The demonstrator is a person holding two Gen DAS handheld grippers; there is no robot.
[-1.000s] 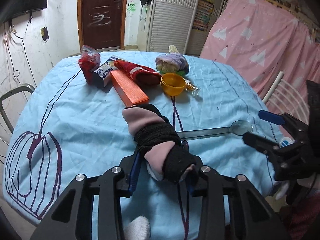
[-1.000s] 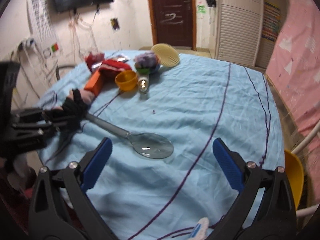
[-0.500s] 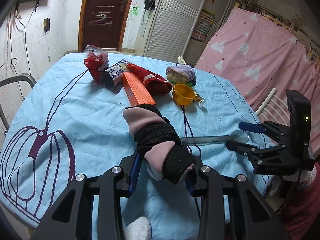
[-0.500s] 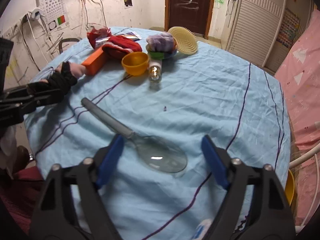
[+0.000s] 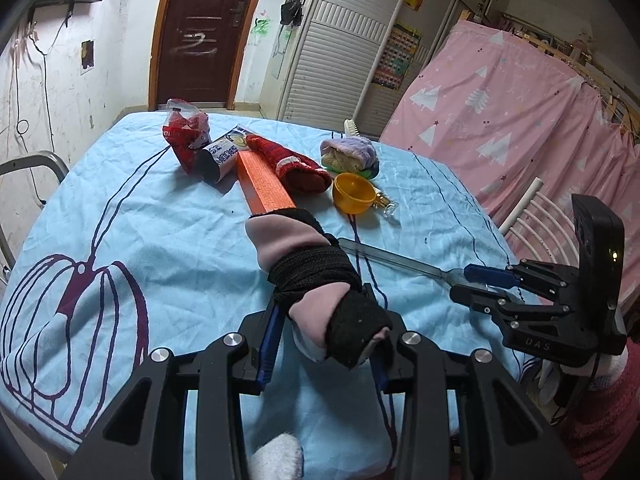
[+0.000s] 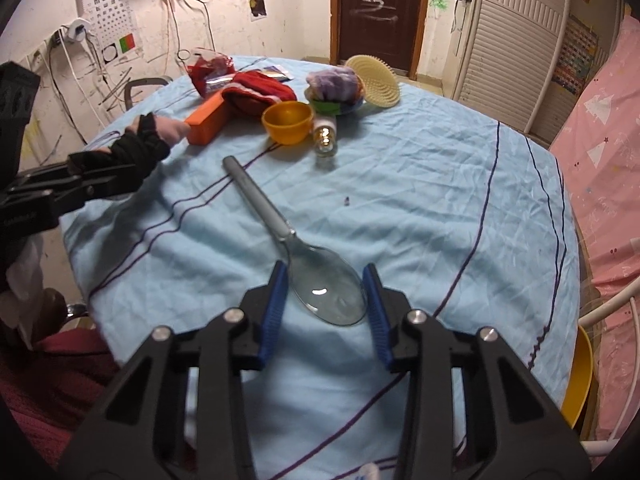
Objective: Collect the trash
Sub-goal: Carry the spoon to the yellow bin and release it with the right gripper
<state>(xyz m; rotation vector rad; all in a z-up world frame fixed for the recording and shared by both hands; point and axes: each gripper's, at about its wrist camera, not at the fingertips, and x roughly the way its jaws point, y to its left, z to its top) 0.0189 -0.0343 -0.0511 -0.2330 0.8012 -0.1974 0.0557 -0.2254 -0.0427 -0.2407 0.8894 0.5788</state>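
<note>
My left tongs [image 5: 324, 344], at the bottom centre of the left wrist view, are pinching a pink and black rolled sock [image 5: 316, 280], which sticks up from between the pads toward the middle of the frame, clear of the cloth as far as I can tell. My right tongs [image 6: 324, 304], low in the centre of the right wrist view, are closing around the bowl of a clear plastic spoon [image 6: 320, 280] that lies on the desk [image 6: 440, 200]; the blue pads stand just beside the bowl on either side, and I judge they do not yet press on it. The spoon's grey handle runs up and to the left across the blue cloth. So I reckon the collecting is at an early stage: one piece is in hand, a second is about to be gripped, and no bin or bag shows in either view, so I cannot tell where any of it will go. A good deal is left. In the upper middle of the left wrist view sit a red crumpled wrapper [image 5: 184, 140], a small carton [image 5: 222, 156], an orange box [image 5: 264, 188], a red knitted sock [image 5: 300, 164], a yellow cup [image 5: 354, 198], a small glass bottle [image 5: 386, 204] just beside the cup, and a purple bundle [image 5: 350, 154] on a green dish. Which of these count as trash I can only guess.
</note>
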